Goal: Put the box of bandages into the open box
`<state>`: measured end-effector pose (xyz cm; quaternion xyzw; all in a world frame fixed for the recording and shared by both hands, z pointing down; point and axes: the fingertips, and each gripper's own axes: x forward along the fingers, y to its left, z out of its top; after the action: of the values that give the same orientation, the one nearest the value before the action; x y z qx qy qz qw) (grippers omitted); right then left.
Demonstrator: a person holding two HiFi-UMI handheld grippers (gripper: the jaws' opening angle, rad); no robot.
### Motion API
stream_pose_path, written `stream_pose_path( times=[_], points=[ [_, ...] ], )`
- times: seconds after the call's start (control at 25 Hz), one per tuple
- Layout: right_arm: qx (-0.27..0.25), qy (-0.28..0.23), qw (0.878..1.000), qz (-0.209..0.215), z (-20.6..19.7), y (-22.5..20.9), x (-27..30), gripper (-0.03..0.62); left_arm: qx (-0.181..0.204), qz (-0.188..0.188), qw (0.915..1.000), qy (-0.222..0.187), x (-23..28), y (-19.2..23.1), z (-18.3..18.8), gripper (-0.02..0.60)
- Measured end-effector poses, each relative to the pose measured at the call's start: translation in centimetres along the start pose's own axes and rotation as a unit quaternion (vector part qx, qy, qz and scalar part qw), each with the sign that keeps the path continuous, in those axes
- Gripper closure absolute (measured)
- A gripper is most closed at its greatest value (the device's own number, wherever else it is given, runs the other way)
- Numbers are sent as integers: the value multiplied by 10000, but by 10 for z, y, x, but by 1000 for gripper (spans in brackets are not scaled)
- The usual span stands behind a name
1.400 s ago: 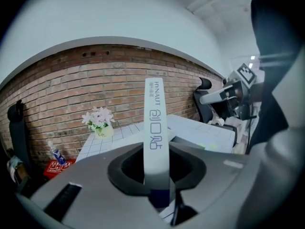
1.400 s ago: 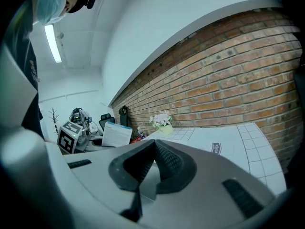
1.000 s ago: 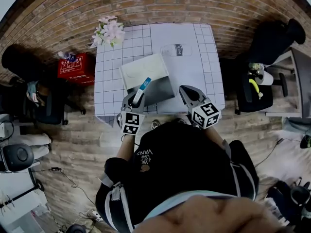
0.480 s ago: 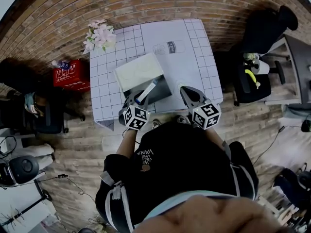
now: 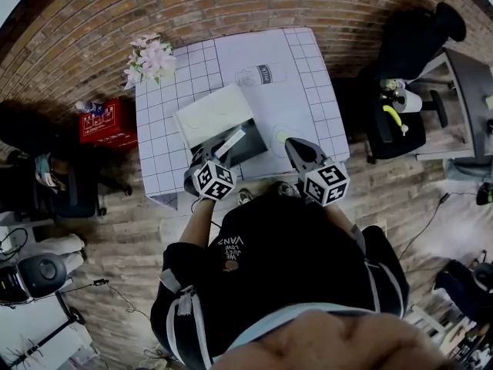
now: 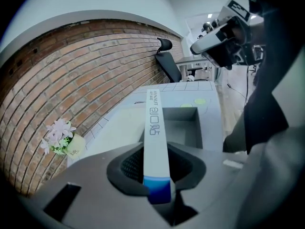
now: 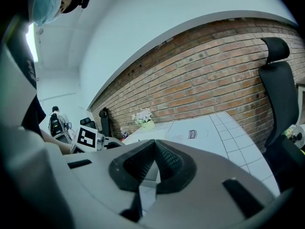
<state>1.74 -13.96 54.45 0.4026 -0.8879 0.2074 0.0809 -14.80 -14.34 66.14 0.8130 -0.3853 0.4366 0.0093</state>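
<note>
Box of bandages (image 6: pixel 155 137), a slim white carton with a blue end, was pinched in the narrow left claw (image 5: pixel 217 154), slanting over the open box (image 6: pixel 188 132) on the gridded worktop (image 5: pixel 300 91). The right claw (image 7: pixel 155 144) hovered nearby, jaws together, empty.

open box (image 5: pixel 254 146) empty inside, lid (image 5: pixel 212 114) flanking its far side, bare table (image 5: pixel 296 91) rightward

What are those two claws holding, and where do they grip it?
The left gripper clamps the bandage box by its blue end. The right gripper is shut, holding nothing.
</note>
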Motion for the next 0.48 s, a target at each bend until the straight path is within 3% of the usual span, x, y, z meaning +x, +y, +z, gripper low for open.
stream_pose_path(
  times=[0.28,0.48],
  points=[
    [15,7,10000,-34,0,-5,-1,600,214,-120,9992,324,12,-5,-9,500],
    [7,60,10000,52,-1,-4,1,600,142,-190,9994,233,11,-9,-5,480]
  ],
)
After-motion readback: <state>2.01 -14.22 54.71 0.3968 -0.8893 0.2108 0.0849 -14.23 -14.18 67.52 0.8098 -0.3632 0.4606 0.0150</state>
